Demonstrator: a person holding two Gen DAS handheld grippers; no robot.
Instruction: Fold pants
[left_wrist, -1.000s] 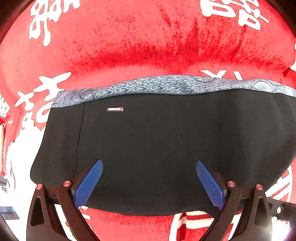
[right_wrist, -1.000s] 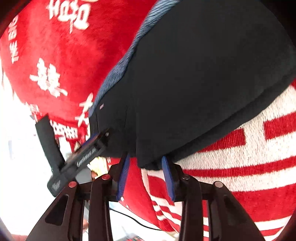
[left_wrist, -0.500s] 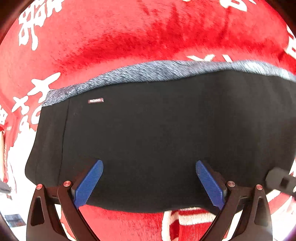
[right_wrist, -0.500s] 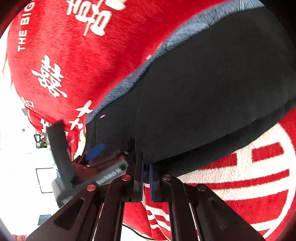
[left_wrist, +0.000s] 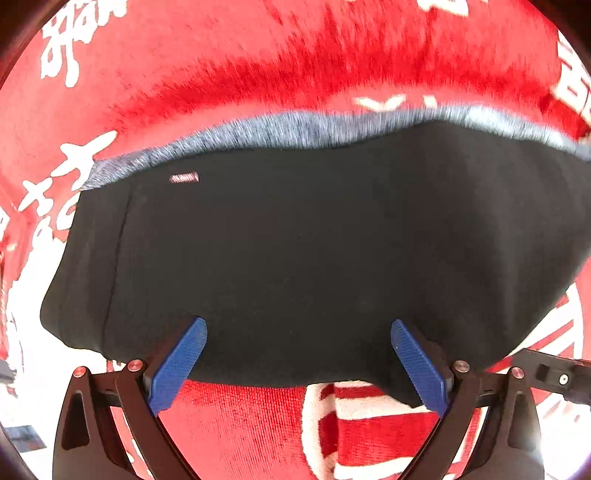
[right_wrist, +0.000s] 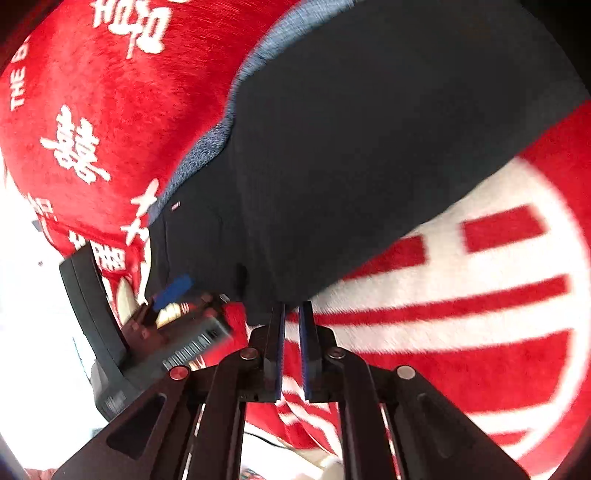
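Note:
The black pants (left_wrist: 314, 251), folded, with a grey-blue waistband (left_wrist: 295, 129) along the far edge, lie on a red blanket. My left gripper (left_wrist: 299, 354) is open, its blue pads (left_wrist: 177, 365) spread over the near edge of the pants. In the right wrist view the pants (right_wrist: 369, 147) fill the upper middle. My right gripper (right_wrist: 291, 314) is nearly shut, its pads pinching the near corner of the pants; the corner lifts slightly. The left gripper (right_wrist: 173, 288) shows at the left of that view.
A red plush blanket (left_wrist: 258, 55) with white characters and a white-striped round emblem (right_wrist: 480, 295) covers the surface. Its edge drops off at the left, with bright floor beyond (right_wrist: 37, 332).
My right gripper closed from open onto the pants' near corner and has pulled it a little. The left gripper stayed open, shifting slightly over the pants.

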